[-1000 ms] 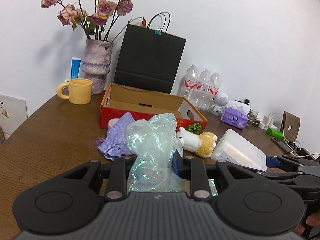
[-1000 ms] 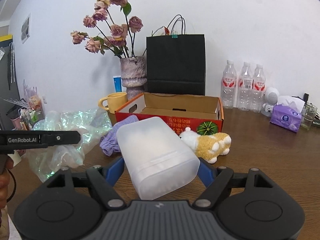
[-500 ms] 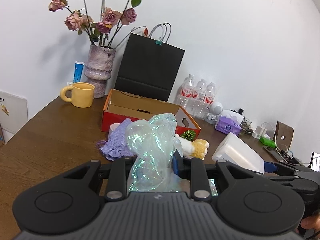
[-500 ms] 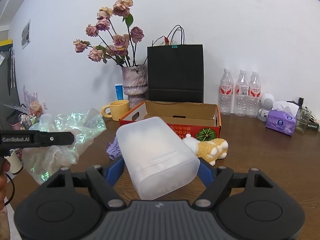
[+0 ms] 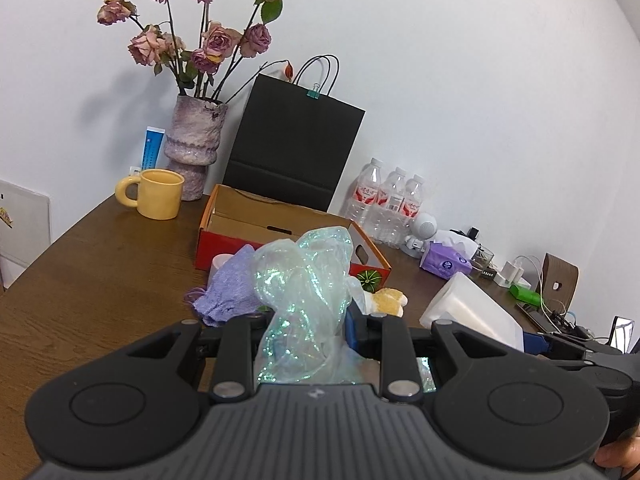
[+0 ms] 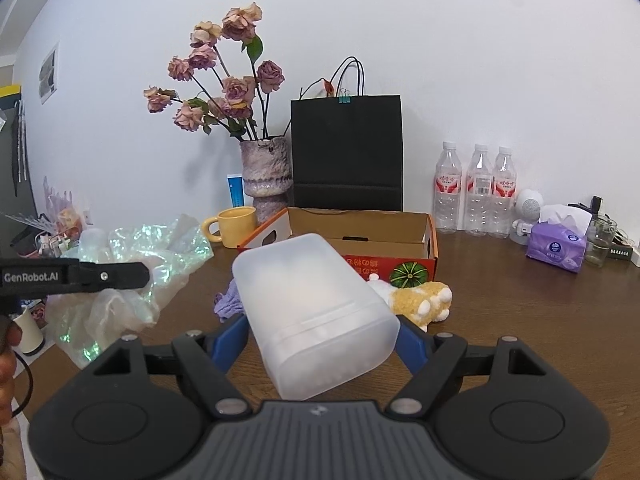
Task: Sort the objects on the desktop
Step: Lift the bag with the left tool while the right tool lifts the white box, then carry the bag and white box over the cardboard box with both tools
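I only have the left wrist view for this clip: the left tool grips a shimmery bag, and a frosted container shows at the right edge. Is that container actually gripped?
Observer: Yes. The right tool has the frosted container clamped between its blue fingers, far end tilted upward.
Operator: How much of the bag hangs under my tool?
Observer: A good deal. The shimmery bag droops in a crumpled mass well below the left tool.
Operator: Anything on that side I'm missing?
Observer: A white cup sits low at the far left, next to the person's hand.
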Available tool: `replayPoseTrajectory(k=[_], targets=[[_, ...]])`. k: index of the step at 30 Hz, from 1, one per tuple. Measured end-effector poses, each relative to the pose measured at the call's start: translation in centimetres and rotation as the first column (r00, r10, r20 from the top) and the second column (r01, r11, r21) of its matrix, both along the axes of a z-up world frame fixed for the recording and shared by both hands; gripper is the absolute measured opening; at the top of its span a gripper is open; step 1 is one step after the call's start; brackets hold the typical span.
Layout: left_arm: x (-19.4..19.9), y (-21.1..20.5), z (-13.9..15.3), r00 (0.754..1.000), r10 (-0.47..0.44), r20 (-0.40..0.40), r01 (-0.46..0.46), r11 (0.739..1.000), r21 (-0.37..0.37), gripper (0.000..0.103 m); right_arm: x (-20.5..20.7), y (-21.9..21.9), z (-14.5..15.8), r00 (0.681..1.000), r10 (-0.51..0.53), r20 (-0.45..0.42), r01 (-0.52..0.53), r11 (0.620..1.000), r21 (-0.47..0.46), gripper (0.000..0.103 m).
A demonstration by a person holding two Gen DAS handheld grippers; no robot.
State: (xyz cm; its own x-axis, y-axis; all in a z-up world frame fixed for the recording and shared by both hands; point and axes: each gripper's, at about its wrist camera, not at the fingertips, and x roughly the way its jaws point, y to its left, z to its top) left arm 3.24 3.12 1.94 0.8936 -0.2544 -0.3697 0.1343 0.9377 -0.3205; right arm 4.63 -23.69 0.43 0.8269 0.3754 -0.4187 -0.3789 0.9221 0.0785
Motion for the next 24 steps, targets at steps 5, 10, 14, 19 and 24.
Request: replayPoseTrajectory(k=[5,10,14,19,24], targets=[[0.6,-0.1,0.7,1.000,0.015,0.008,-0.015,1.000,0.006,0.027,0.6,-0.2,0.7,1.000,-0.001,0.009,0.001,1.000,0.009,0.078],[2.0,-0.2,1.1,1.000,0.022,-0.005,-0.022,1.000,0.017,0.027,2.0,-0.2,1.1,1.000,-0.003,0.009,0.003,1.000,0.021,0.078],[3.7,-0.4,1.4,1.000,0.026,-0.005,-0.025,0.999,0.024,0.027,3.4,-0.1,1.3,1.000,-0.004,0.007,0.004,1.000,0.028,0.078],[6.1,-0.8,1.7,1.000,0.020,-0.006,-0.020,0.999,0.025,0.027,5.6,0.5,1.7,1.000,-0.001,0.007,0.001,1.000,0.022,0.078],[8.7,-1.0,1.9,1.000,-0.001,-0.018,0.001,1.000,0.025,0.027,8.0,1.3,2.1,1.000,0.007,0.006,-0.007,1.000,0.001,0.078]])
